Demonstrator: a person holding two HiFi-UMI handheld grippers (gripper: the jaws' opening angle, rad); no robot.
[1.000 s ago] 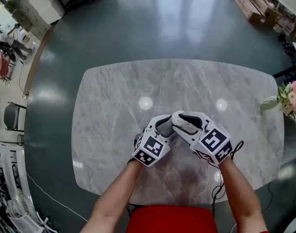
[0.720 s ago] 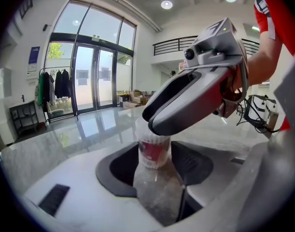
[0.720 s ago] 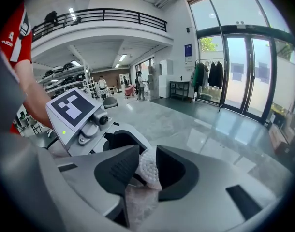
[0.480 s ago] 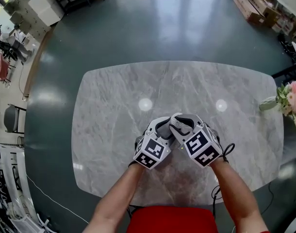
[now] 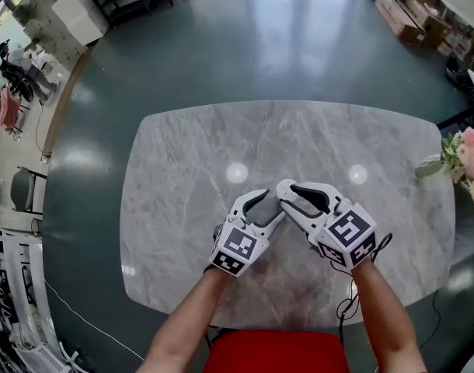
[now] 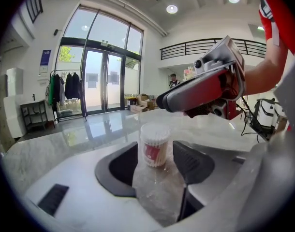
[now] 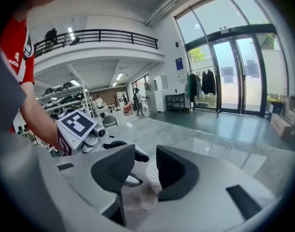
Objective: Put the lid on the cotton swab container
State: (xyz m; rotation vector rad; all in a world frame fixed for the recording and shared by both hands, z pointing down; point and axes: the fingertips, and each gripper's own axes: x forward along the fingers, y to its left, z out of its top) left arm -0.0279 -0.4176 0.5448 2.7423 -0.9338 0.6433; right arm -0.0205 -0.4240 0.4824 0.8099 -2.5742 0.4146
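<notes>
Both tools are crowding together over the middle of the table (image 5: 182, 169), and the head view is hiding the action under them. The left tool (image 5: 262, 206) is reaching in level, and the cotton swab container (image 6: 154, 144) is standing upright on the table right between its jaws. Those jaws are spreading wide, with the pads sitting just beside the container's sides and, as far as I can make out, not pressing on it. The red label (image 6: 152, 153) is facing that tool's camera.

The right tool (image 7: 145, 153) is hanging just above the container. Its jaws are opening too, with nothing clamped in them, and only the white swab tips (image 7: 151, 172) are showing through the gap below.

I'm reading this as the letting-go stage. No separate lid is showing anywhere, so it is probably already sitting on top. A clear cap over those swab tips is hard to confirm, though.

The next move is calling for care:
- The right tool should be lifting straight up.
- The left tool should be backing out along its own line, so neither pad clips the light, tall container and tips it.
- If the lid is sitting crooked, a gentle press from above is needed first.
</notes>
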